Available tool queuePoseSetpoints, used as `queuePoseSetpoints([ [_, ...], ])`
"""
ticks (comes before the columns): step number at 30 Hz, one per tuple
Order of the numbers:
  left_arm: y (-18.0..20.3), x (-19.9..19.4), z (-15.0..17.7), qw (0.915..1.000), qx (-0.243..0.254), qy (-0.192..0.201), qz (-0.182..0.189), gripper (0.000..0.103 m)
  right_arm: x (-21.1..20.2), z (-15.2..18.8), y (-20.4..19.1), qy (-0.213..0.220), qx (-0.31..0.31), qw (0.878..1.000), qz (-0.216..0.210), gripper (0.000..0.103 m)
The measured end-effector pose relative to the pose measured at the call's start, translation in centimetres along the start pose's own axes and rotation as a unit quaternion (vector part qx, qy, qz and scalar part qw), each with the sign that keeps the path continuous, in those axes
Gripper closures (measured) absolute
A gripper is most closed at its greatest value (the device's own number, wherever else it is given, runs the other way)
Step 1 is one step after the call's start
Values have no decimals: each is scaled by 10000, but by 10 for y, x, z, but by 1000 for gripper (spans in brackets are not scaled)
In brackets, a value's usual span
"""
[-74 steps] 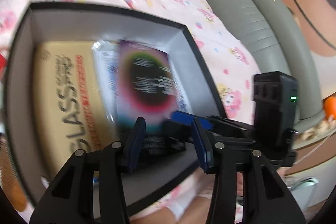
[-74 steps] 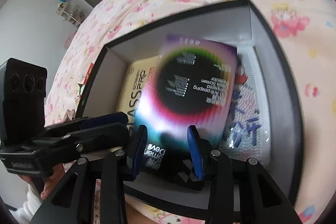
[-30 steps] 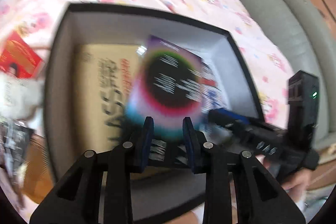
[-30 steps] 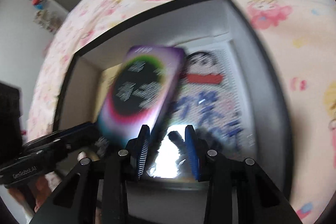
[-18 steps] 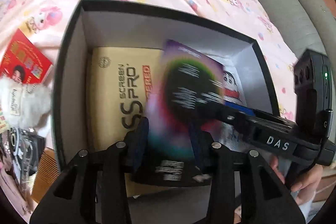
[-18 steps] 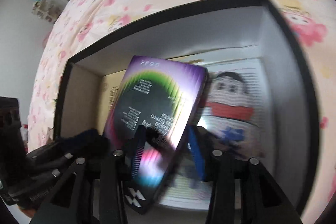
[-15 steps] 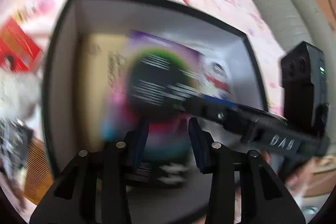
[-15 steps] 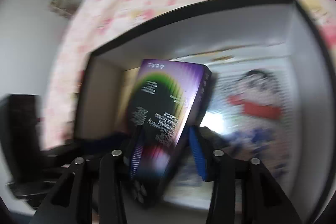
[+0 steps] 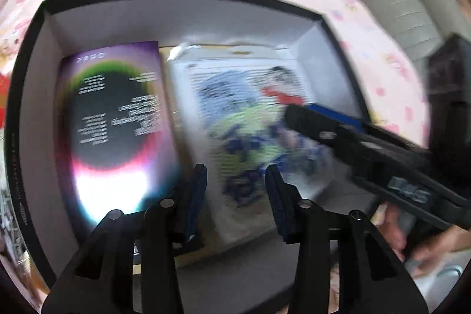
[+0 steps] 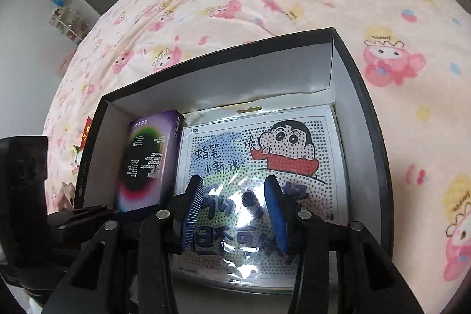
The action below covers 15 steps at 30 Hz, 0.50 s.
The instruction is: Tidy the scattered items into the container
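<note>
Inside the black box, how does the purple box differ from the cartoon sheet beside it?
The purple box is narrow and thick, with a dark oval and small text; the cartoon sheet is wide, flat and white, showing a cartoon boy. The purple box fills the left side of the black box, the cartoon sheet the right. Neither is gripped.

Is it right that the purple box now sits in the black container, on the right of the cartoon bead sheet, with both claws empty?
Not quite. In the right wrist view the purple box sits to the left of the cartoon bead sheet, against the left wall of the black container. The rest holds: the left claw and the right claw are both empty, their jaws having just been opening.
</note>
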<state>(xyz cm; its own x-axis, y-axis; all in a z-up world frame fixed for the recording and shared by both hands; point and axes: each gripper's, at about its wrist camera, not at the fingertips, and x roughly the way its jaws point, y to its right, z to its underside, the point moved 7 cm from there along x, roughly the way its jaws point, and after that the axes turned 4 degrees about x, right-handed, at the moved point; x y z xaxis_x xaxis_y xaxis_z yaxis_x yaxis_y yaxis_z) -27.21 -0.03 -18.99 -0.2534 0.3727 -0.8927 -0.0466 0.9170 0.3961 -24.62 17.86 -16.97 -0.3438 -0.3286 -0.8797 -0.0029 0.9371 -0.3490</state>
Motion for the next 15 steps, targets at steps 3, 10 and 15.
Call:
queuePoseSetpoints([
  [3,-4,12,0,9994,-272,-219,-90,65,3,3,-8,62,-39,9999,151,64],
  [10,-2,5,3,9992,-345,-17,-179,61,3,-5,-8,135,24,9997,202,63],
  [15,10,14,6,9997,-172,-172,72,49,3,6,-1,-7,49,9997,221,63],
])
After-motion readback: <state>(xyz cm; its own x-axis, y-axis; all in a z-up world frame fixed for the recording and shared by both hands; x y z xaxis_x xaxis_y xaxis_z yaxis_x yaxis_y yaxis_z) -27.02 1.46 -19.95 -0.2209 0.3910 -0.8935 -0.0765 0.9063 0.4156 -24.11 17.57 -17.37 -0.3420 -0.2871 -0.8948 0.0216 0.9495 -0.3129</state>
